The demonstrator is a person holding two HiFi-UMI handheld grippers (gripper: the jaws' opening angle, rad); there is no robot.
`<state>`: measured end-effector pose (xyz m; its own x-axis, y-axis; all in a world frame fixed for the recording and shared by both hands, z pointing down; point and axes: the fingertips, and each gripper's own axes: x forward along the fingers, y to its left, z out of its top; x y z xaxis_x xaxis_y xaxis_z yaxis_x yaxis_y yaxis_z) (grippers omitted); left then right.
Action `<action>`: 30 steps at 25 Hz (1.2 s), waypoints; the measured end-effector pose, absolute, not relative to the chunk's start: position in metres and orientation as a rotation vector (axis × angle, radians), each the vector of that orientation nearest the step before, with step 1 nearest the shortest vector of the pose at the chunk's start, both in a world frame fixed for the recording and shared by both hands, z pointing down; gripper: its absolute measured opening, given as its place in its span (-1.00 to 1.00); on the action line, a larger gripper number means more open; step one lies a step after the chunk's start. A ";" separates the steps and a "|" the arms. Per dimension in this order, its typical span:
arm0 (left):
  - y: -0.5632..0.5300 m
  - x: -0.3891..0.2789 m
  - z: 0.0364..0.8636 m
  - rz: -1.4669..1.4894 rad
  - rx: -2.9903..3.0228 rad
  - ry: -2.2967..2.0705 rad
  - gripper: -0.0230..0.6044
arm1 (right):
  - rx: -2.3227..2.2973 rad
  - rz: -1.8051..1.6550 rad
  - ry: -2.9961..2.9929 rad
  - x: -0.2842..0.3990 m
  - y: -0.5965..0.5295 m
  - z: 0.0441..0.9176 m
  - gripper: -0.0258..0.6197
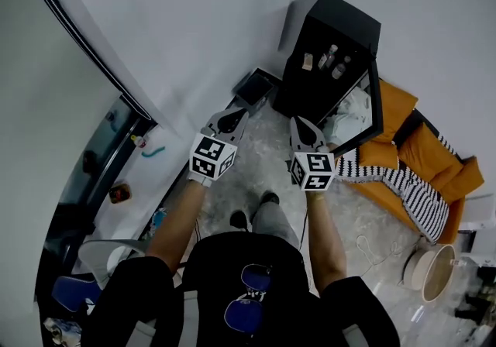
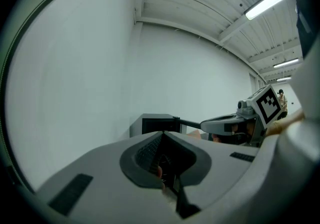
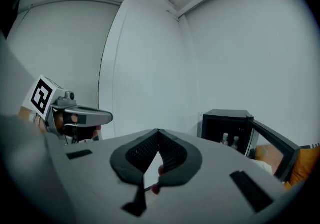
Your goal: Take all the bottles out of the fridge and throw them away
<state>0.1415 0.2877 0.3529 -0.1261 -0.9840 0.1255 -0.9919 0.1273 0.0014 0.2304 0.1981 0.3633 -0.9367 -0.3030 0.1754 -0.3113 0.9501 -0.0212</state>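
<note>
Dim, cool grey-blue light throughout. In the left gripper view a ceiling tube light (image 2: 268,2) glares white — the one plain source. All three views bow strongly at the edges, with dark vignetted corners. The fridge (image 1: 329,66) interior sits in shadow; its bottles (image 1: 332,59) look soft, perhaps from distance.

Quick count: one black fridge (image 1: 345,18) at the far end. On its shelf I can make out two bottles (image 1: 331,56) for sure, plus one small brownish thing (image 1: 308,61) that's too tiny to call. There are two grippers near me, the left gripper (image 1: 235,116) and the right gripper (image 1: 304,125), and one dark box (image 1: 254,91) just left of the fridge. Off to the right there's one orange sofa (image 1: 456,175) with one striped blanket (image 1: 411,190) on it.
</note>
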 end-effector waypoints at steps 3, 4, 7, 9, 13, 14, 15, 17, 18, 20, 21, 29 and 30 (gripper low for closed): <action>0.268 0.128 0.360 0.136 2.016 -2.264 -0.92 | 0.477 0.088 -2.927 0.216 0.180 0.370 -0.92; 0.260 0.123 0.363 0.140 2.018 -2.258 -0.92 | 0.480 0.092 -2.925 0.212 0.173 0.372 -0.92; 0.232 0.108 0.369 0.153 2.030 -2.245 -0.92 | 0.491 0.102 -2.916 0.198 0.148 0.379 -0.92; 0.209 0.098 0.371 0.162 2.040 -2.231 -0.92 | 0.505 0.110 -2.918 0.187 0.125 0.383 -0.92; 0.158 0.079 0.372 0.182 2.068 -2.194 -0.92 | 0.543 0.131 -2.917 0.166 0.074 0.385 -0.92; 0.145 0.074 0.372 0.189 2.074 -2.184 -0.92 | 0.552 0.137 -2.915 0.161 0.062 0.384 -0.92; 0.132 0.070 0.372 0.195 2.079 -2.173 -0.92 | 0.560 0.142 -2.912 0.157 0.050 0.384 -0.92; 0.106 0.063 0.372 0.205 2.087 -2.151 -0.92 | 0.572 0.153 -2.905 0.151 0.027 0.384 -0.92; 0.093 0.061 0.372 0.210 2.092 -2.141 -0.92 | 0.578 0.157 -2.901 0.148 0.016 0.383 -0.92; 0.067 0.055 0.370 0.219 2.106 -2.124 -0.92 | 0.593 0.162 -2.896 0.143 -0.007 0.382 -0.92; 0.054 0.053 0.370 0.222 2.114 -2.115 -0.92 | 0.603 0.166 -2.893 0.140 -0.019 0.382 -0.92; -0.035 0.040 0.373 0.246 2.163 -2.043 -0.92 | 0.650 0.179 -2.868 0.123 -0.096 0.384 -0.92; -0.045 0.039 0.373 0.250 2.169 -2.036 -0.92 | 0.656 0.182 -2.866 0.122 -0.104 0.385 -0.92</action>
